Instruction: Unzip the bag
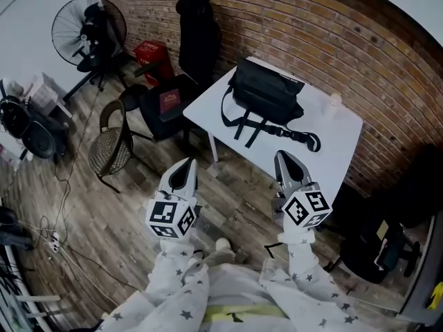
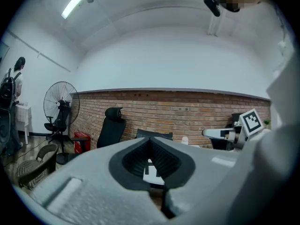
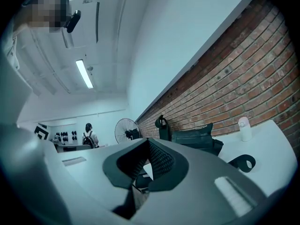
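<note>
A black bag (image 1: 266,95) lies on the white table (image 1: 332,140), its straps trailing toward the near edge and ending in a loop (image 1: 308,141). Both grippers hang over the wooden floor, short of the table and clear of the bag. My left gripper (image 1: 185,173) is shut with nothing in it. My right gripper (image 1: 285,160) is also shut and empty. In the right gripper view the bag (image 3: 199,138) shows past the closed jaws, with the strap loop (image 3: 242,163) on the table. The left gripper view shows only the bag's top edge (image 2: 154,134) above its closed jaws.
A small white bottle (image 1: 336,101) stands on the table by the brick wall. A black office chair (image 1: 197,43), a seat with a red book (image 1: 169,102), a wicker chair (image 1: 111,147), a fan (image 1: 88,23) and floor cables (image 1: 59,237) lie to the left. A dark chair (image 1: 377,247) is at right.
</note>
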Demonstrator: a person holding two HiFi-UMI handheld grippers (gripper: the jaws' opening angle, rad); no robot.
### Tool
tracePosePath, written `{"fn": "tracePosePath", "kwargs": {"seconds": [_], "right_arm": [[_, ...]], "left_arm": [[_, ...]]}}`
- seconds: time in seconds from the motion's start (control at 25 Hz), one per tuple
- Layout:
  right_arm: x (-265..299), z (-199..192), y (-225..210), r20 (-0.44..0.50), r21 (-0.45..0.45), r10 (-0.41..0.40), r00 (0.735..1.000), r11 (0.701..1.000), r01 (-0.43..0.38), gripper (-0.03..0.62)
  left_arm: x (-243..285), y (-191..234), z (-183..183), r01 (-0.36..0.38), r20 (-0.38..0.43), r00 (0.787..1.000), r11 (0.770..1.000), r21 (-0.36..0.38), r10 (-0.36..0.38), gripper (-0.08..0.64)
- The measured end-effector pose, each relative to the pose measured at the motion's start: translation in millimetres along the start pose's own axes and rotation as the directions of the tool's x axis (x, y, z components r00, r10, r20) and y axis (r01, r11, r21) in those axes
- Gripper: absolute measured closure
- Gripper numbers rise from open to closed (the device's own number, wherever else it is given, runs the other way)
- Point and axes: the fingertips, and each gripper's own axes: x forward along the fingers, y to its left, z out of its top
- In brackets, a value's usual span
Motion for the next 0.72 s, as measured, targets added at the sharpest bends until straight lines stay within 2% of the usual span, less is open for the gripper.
{"fn": "tracePosePath", "kwargs": {"seconds": [0.36, 0.72], "right_arm": [[52, -9, -5, 0.011, -0.001, -0.036, 0.999, 0.999, 0.036, 0.584], [97, -23, -26, -0.014, 0.014, -0.066, 0.998, 0.998, 0.066, 0.583]], "left_arm": [[45, 41, 1, 0.056, 0.001, 0.998, 0.998, 0.002, -0.056, 0.561], [86, 67, -13, 0.076, -0.028, 0.997, 0.997, -0.030, -0.077, 0.561]]}}
